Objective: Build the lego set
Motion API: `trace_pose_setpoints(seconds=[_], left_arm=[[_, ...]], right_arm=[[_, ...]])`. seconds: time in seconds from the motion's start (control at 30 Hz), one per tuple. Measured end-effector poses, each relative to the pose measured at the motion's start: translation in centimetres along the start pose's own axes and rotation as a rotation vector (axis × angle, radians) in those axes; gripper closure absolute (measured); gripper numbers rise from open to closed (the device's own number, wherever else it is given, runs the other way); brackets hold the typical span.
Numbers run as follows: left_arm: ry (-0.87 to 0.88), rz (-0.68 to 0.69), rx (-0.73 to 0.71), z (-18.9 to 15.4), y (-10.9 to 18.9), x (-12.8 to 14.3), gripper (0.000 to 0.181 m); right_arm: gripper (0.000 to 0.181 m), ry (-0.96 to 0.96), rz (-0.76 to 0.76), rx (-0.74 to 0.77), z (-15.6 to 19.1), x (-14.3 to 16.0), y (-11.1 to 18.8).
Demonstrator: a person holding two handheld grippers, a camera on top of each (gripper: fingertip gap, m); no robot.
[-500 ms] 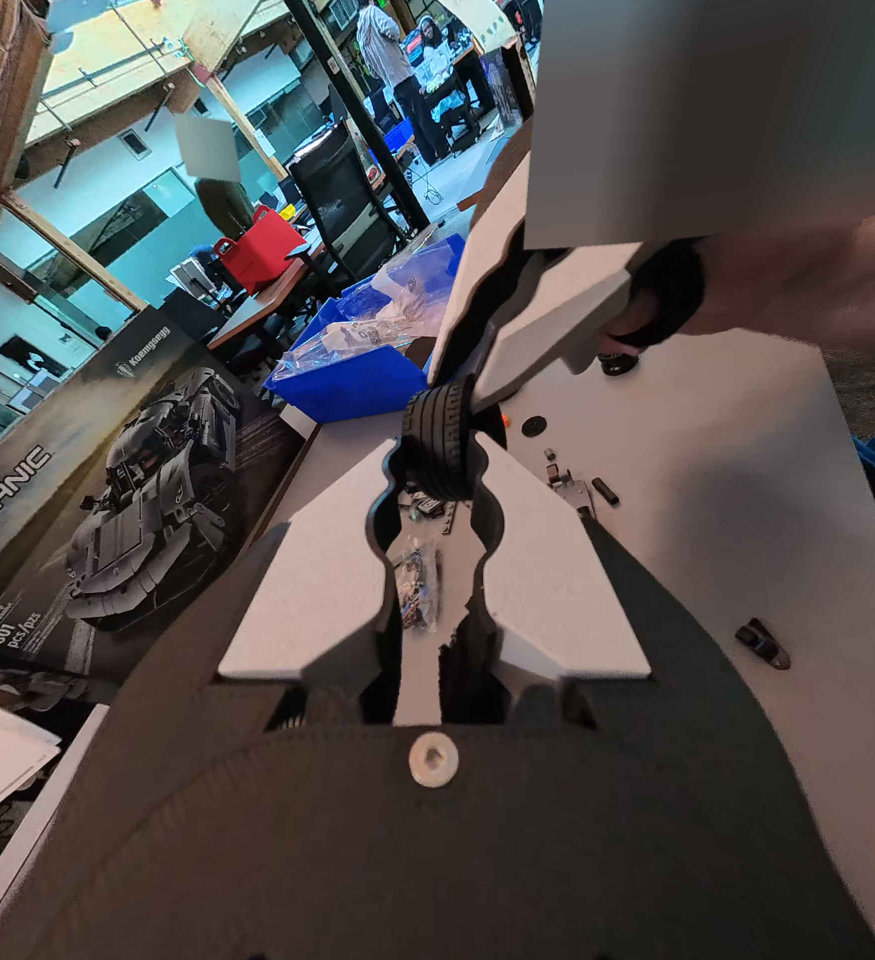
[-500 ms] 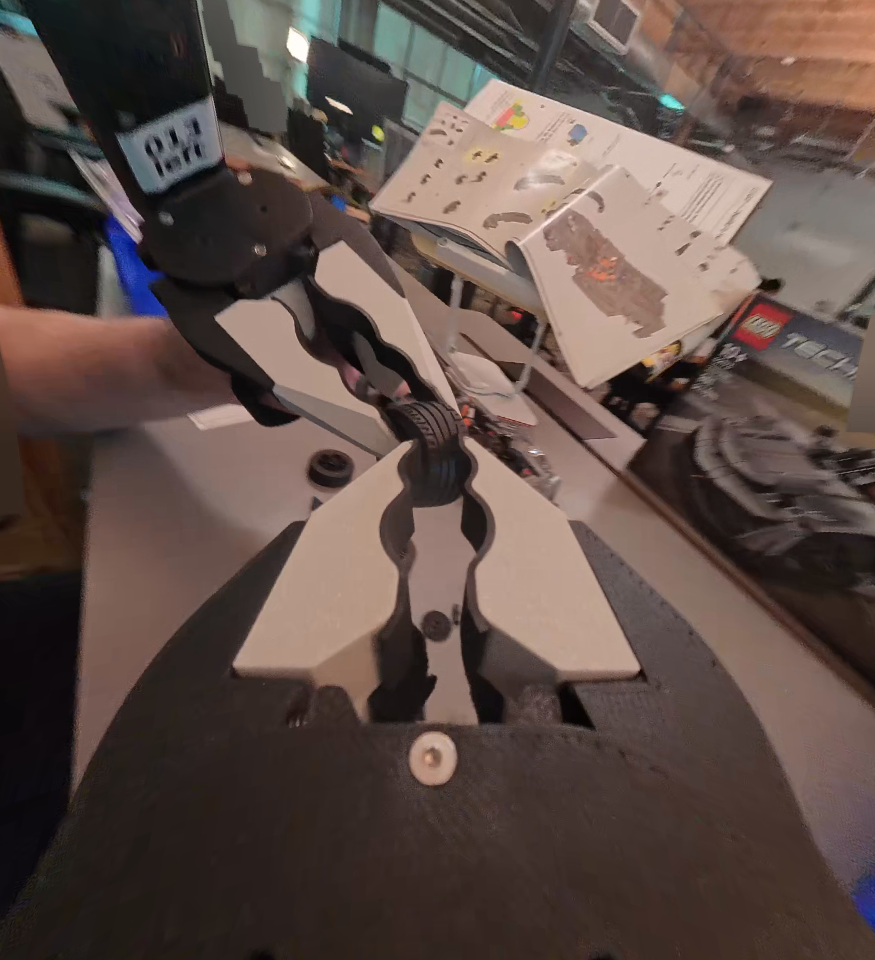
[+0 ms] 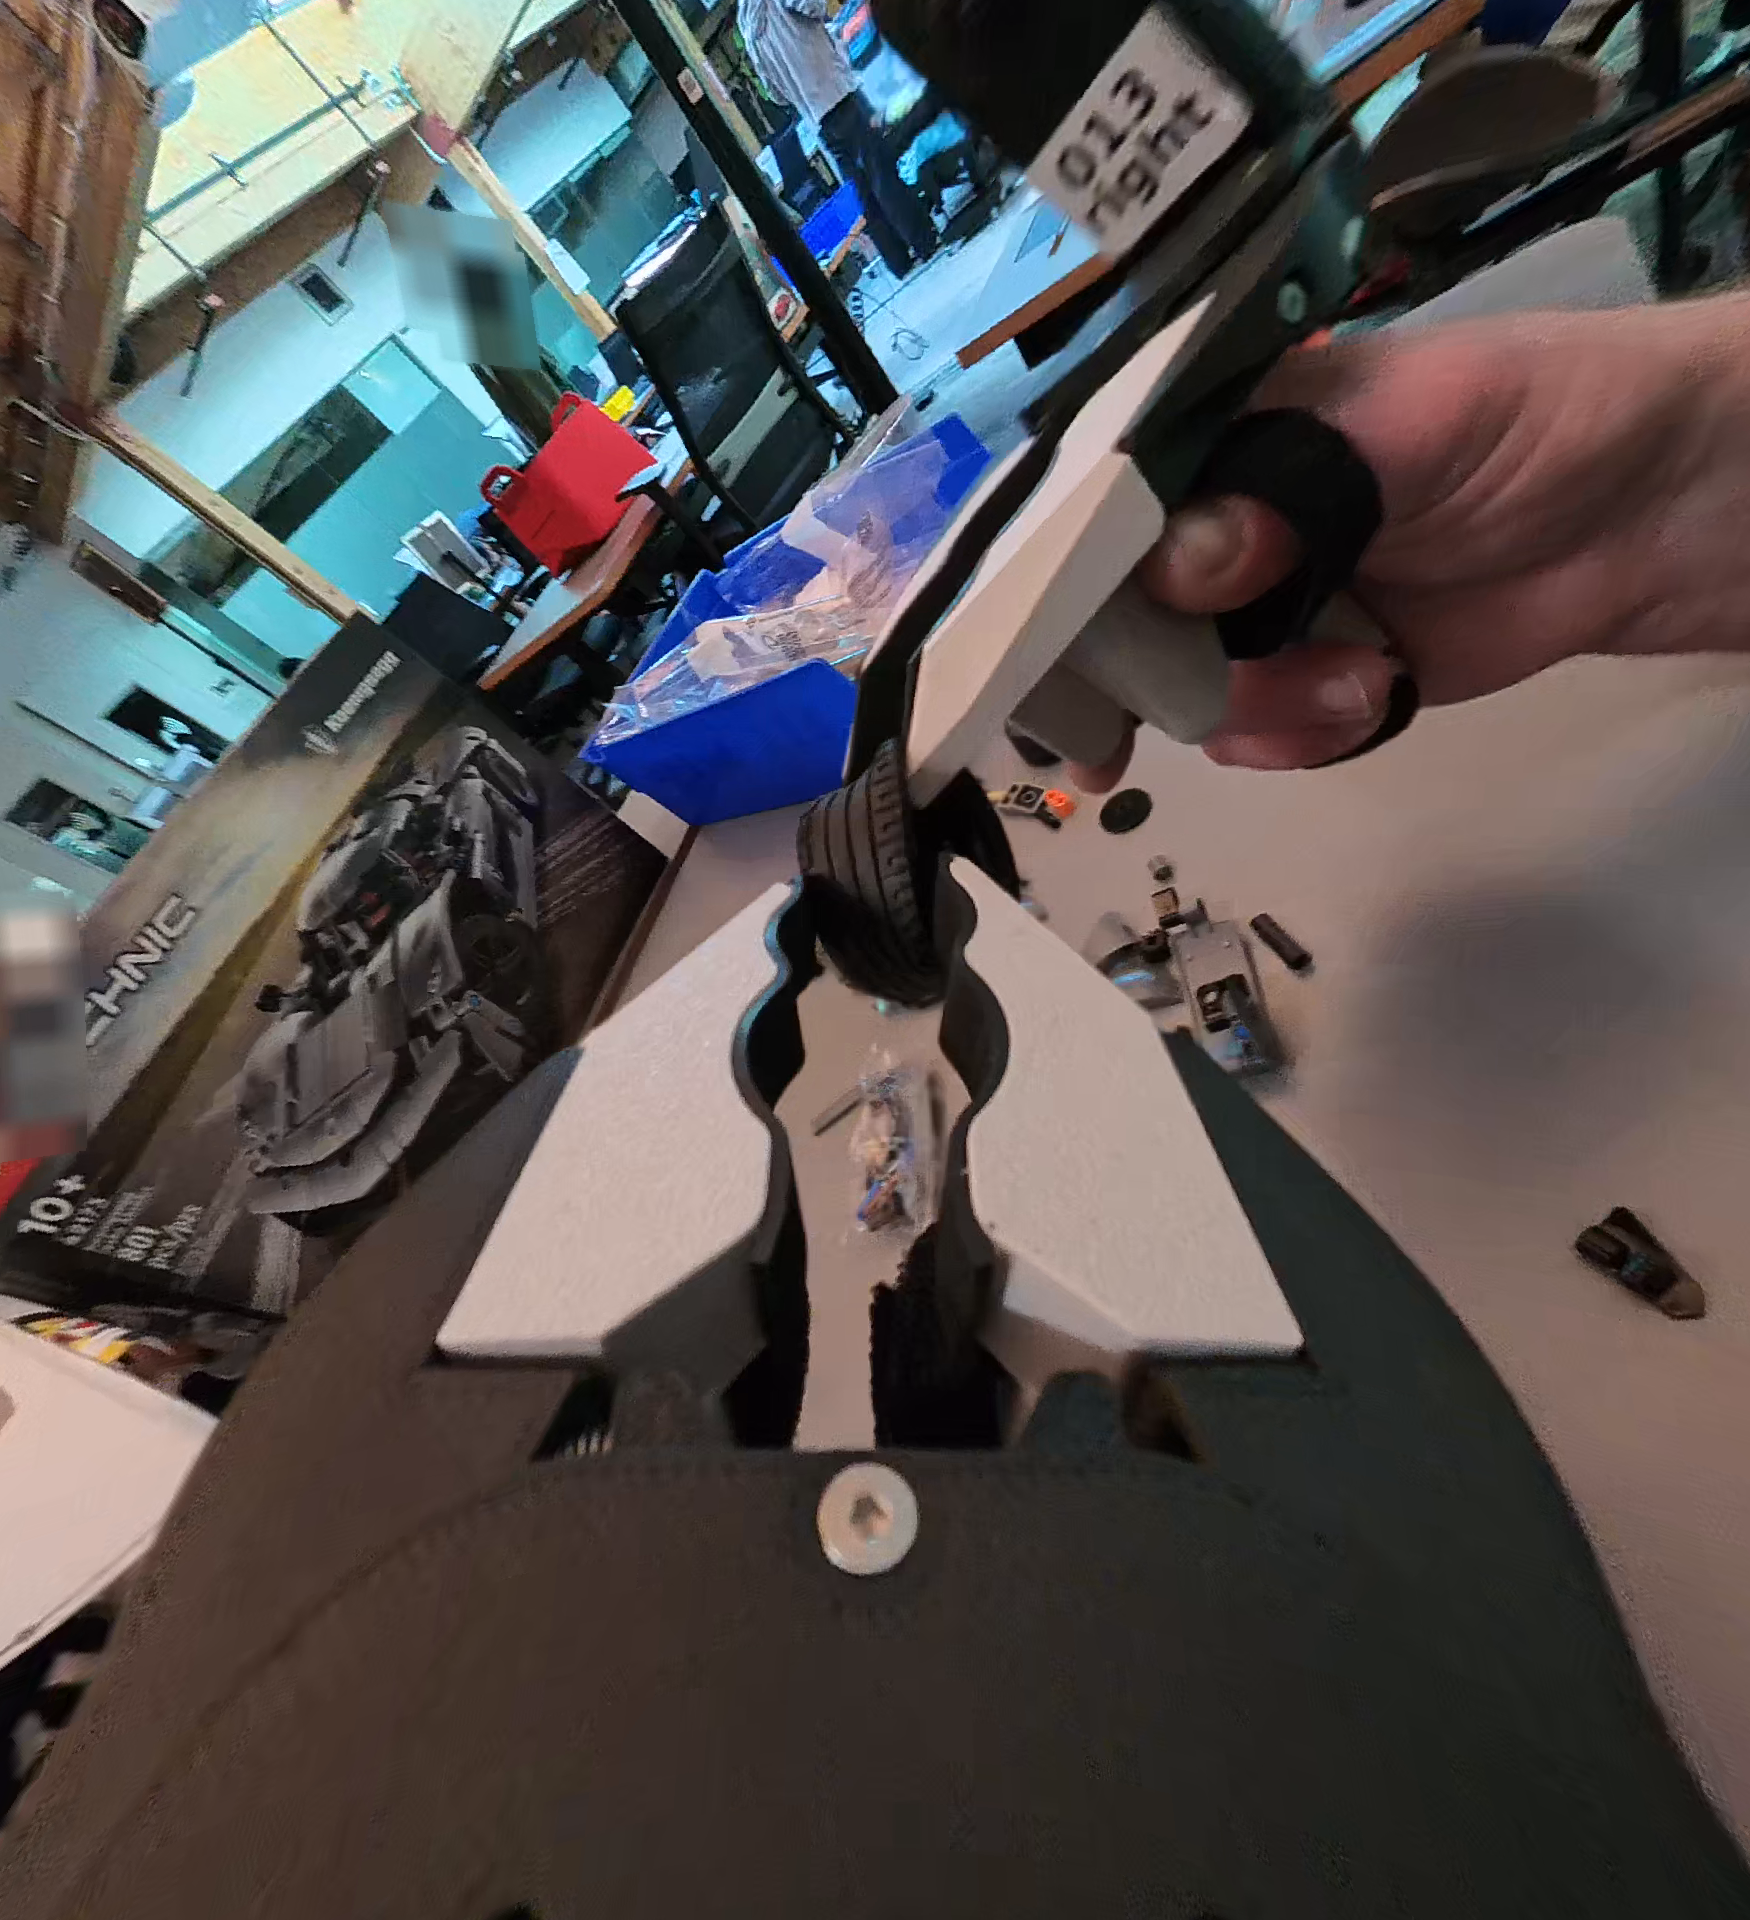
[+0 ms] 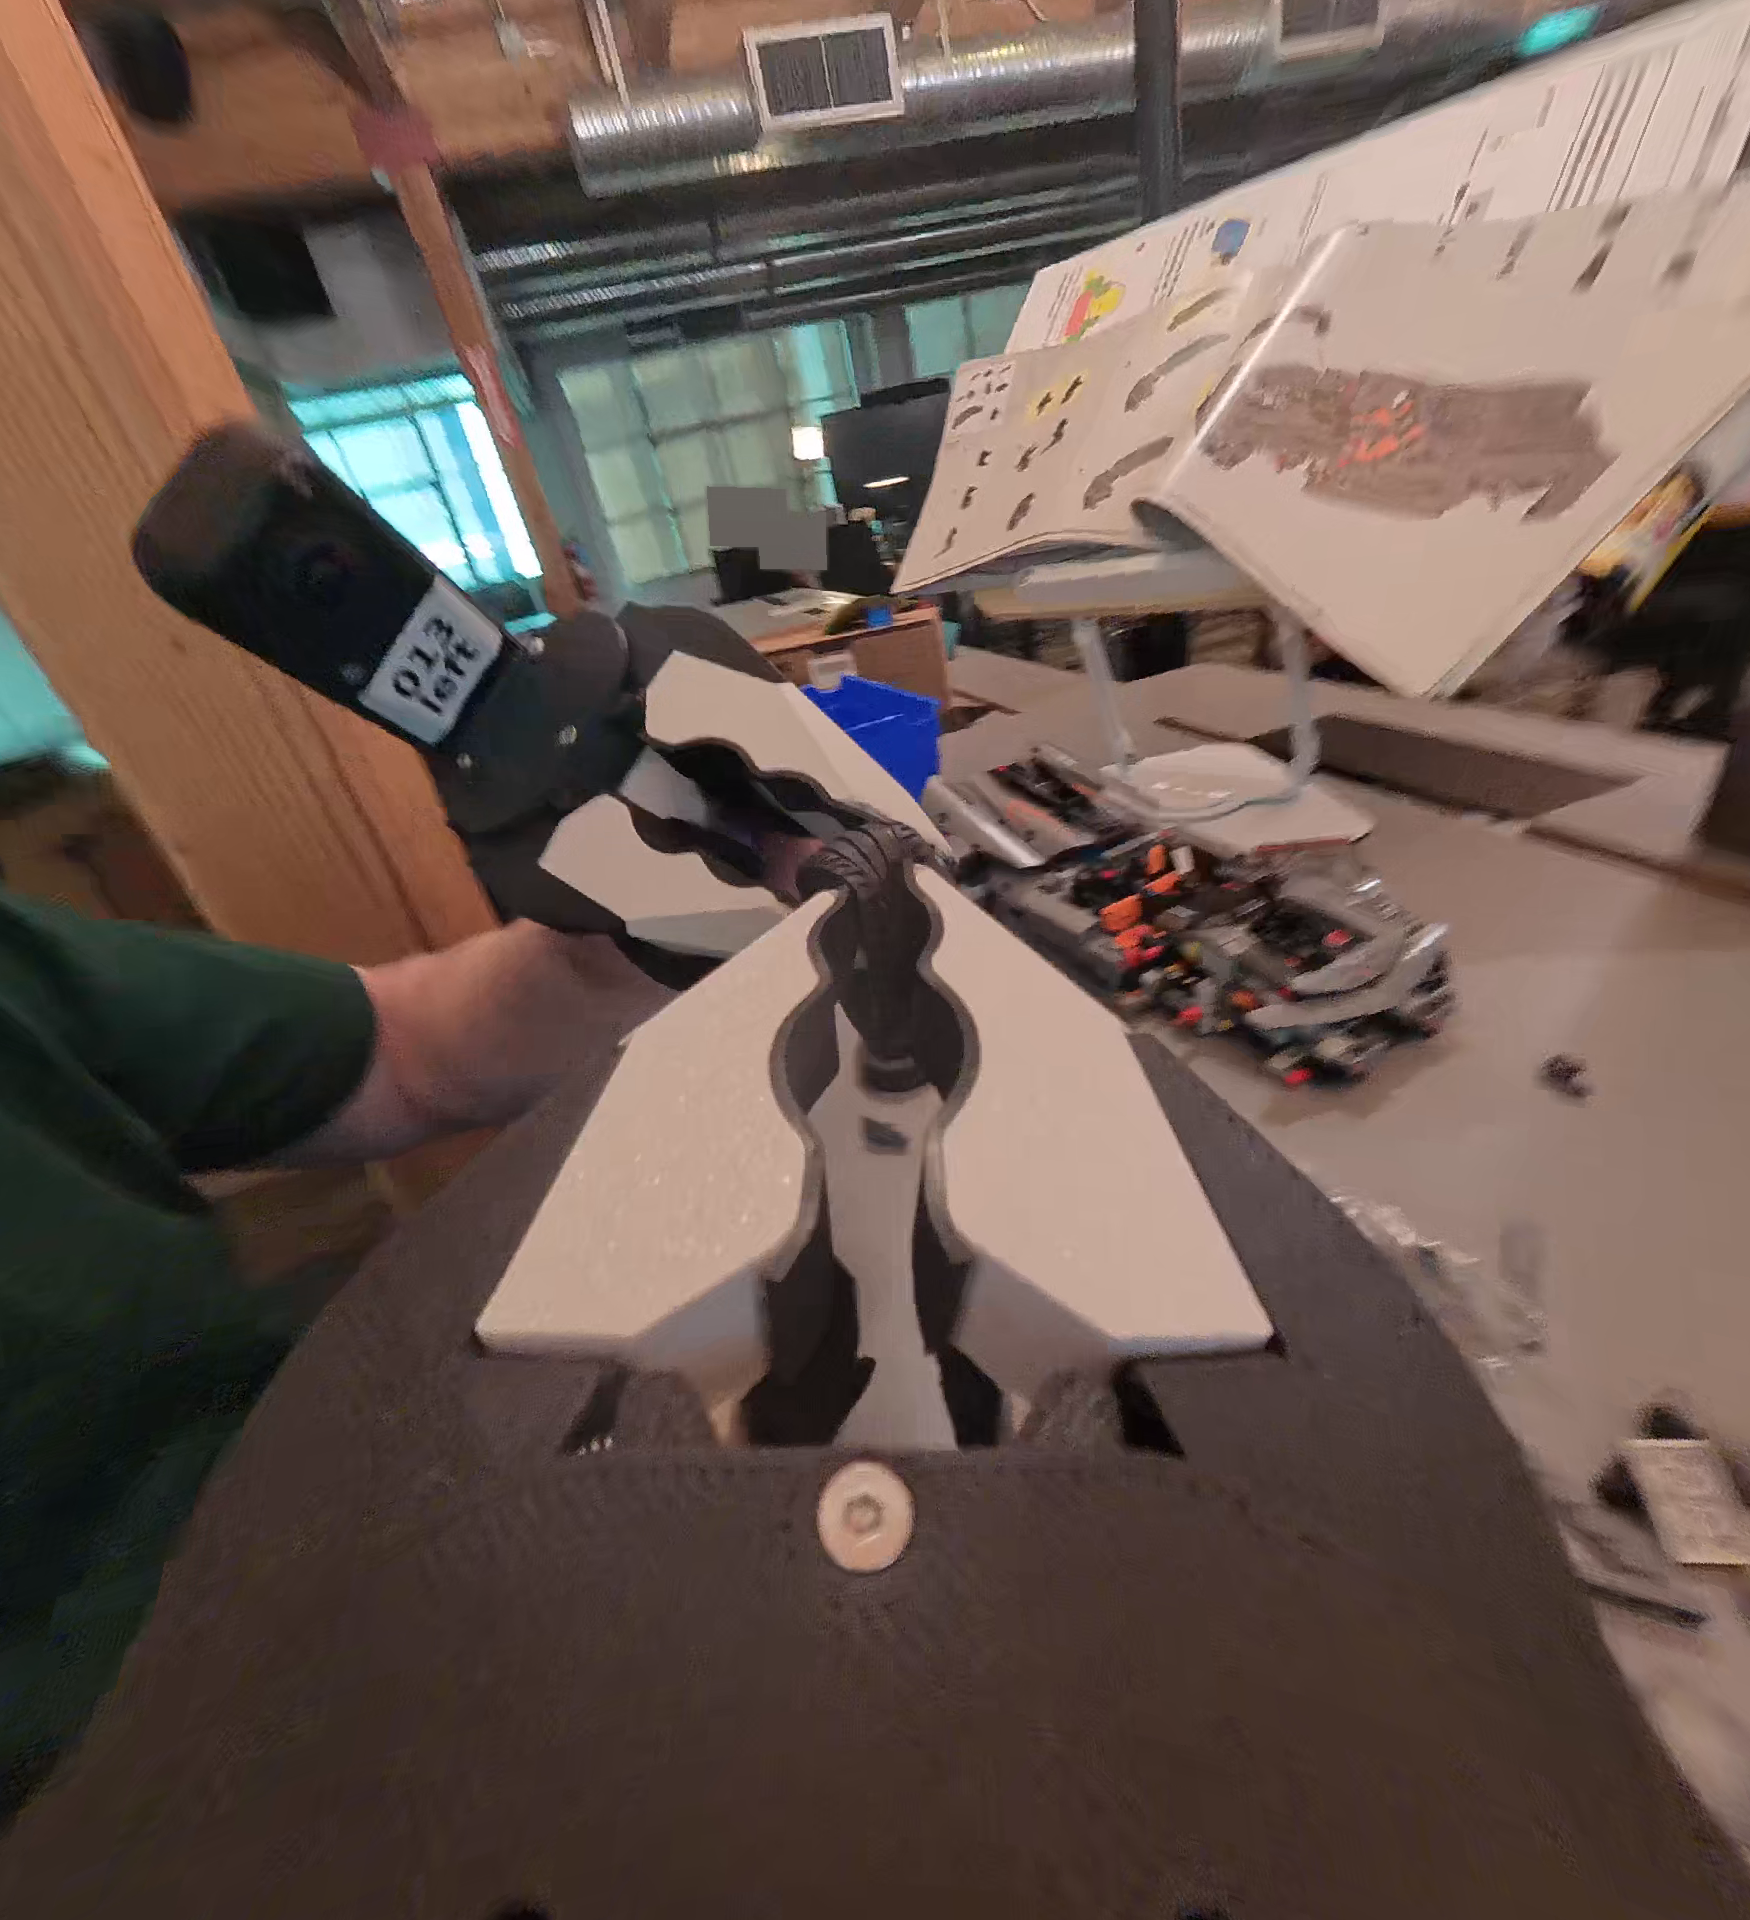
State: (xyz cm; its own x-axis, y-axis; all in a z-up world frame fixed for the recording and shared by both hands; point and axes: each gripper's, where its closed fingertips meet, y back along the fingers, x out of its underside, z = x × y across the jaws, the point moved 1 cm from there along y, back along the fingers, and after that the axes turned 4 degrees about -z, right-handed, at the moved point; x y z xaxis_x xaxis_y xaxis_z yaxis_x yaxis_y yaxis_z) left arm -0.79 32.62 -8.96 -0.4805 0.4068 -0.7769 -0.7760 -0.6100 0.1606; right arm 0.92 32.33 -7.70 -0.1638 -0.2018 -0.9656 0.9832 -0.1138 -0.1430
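Fingers (image 3: 1047, 634) around tire (image 3: 866, 894); bagged bin (image 3: 736, 727).

Black ribbed tyre (image 3: 876, 894), blue bin (image 3: 736, 738), red bag (image 3: 570, 499)

Tyre (image 3: 876, 894): matt black rubber, ribbed tread. Left gripper (image 3: 876, 935) and right gripper (image 4: 876, 914): jaws of grainy matt white plastic, bodies rough black printed plastic, shiny metal screw (image 3: 866, 1517). Bench (image 3: 1473, 1039) smooth matt grey; bin (image 3: 736, 743) glossy blue plastic; booklet (image 4: 1318, 457) paper; post (image 4: 123, 520) bare wood.
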Motion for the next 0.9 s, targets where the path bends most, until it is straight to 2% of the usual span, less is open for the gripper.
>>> trace_pose_setpoints(seconds=[0.07,0.17,0.23,0.33,0.43,0.47,0.67,0.9], left_arm=[[0.031,-0.051,-0.010,0.3,0.2,-0.6,0.162],[0.077,-0.067,0.017,0.2,0.0,-0.5,0.163],[0.143,-0.097,0.052,0.1,0.0,-0.6,0.162],[0.217,-0.149,0.091,0.0,0.1,-1.1,0.162],[0.241,-0.176,0.152,-0.6,0.2,-1.5,0.162],[0.236,-0.184,0.172,-0.8,0.3,-1.6,0.162],[0.367,-0.262,0.298,-1.1,1.1,-2.5,0.161],[0.508,-0.346,0.483,-2.0,2.1,-3.6,0.160]], right_arm=[[0.172,0.131,-0.003,0.029,0.4,-0.4,0.1],[0.168,0.340,0.068,0.139,0.2,-0.1,0.6],[0.166,0.406,0.085,0.195,0.2,-0.1,0.7],[0.152,0.466,0.075,0.258,0.2,-0.7,1.4],[0.146,0.415,0.116,0.199,0.3,0.2,1.0],[0.155,0.388,0.129,0.144,0.7,0.6,0.8],[0.162,0.138,0.055,-0.112,2.2,0.3,0.7],[0.162,0.046,0.028,-0.330,3.8,0.4,0.8]])
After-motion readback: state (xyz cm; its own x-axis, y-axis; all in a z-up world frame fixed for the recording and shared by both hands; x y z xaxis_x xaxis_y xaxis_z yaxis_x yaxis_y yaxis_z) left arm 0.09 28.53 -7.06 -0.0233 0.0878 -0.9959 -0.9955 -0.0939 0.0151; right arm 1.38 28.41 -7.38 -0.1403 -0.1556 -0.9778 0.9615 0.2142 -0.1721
